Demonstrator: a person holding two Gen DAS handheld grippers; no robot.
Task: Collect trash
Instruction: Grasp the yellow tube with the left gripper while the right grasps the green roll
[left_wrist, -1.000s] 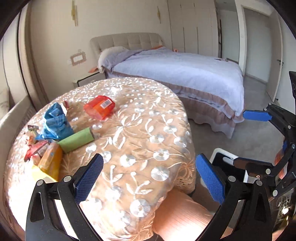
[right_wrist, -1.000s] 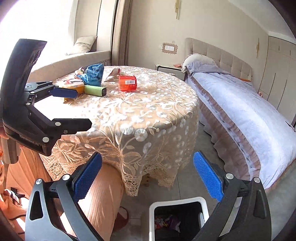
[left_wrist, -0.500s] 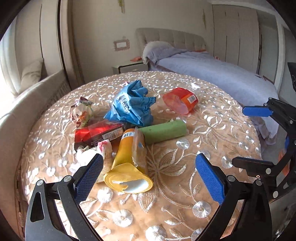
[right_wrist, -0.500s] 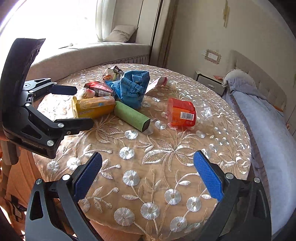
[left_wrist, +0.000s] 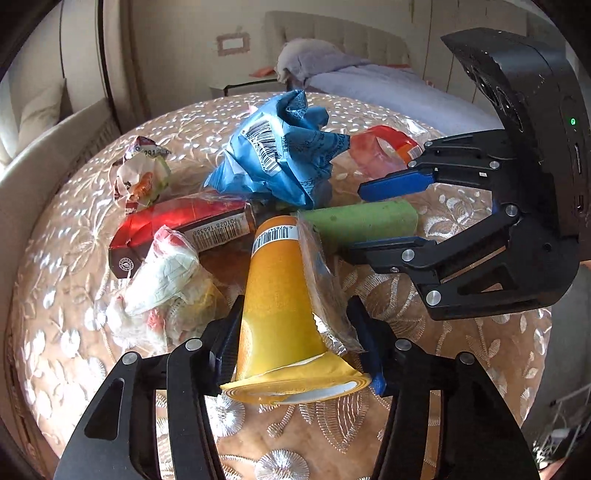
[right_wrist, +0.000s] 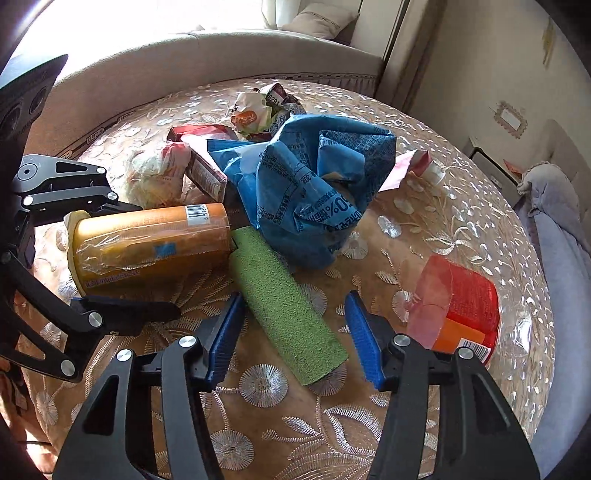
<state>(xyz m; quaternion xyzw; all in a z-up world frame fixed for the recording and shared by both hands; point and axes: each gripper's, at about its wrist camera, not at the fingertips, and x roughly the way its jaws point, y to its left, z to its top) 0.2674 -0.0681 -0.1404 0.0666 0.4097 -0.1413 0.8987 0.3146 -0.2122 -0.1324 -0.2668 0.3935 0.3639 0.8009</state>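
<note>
Trash lies on a round table with a lace cloth (left_wrist: 424, 406). My left gripper (left_wrist: 295, 347) is shut on an orange cup-shaped container (left_wrist: 277, 310), wrapped in clear film; it also shows in the right wrist view (right_wrist: 147, 240). My right gripper (right_wrist: 293, 336) is open, its pads either side of a green roll (right_wrist: 288, 310) without touching it. The green roll also shows in the left wrist view (left_wrist: 362, 221). A crumpled blue bag (right_wrist: 314, 184), a red box (left_wrist: 181, 221), a white wrapper (left_wrist: 162, 280) and a red-orange cup (right_wrist: 458, 310) lie around.
A crumpled snack packet (left_wrist: 140, 173) sits at the table's far side. A curved sofa (right_wrist: 184, 59) runs behind the table. A bed (left_wrist: 388, 88) stands beyond it, with a nightstand (left_wrist: 240, 86) by the wall.
Both grippers moved in low over the table. My left gripper closed on the orange container. My right gripper narrowed around the green roll.
</note>
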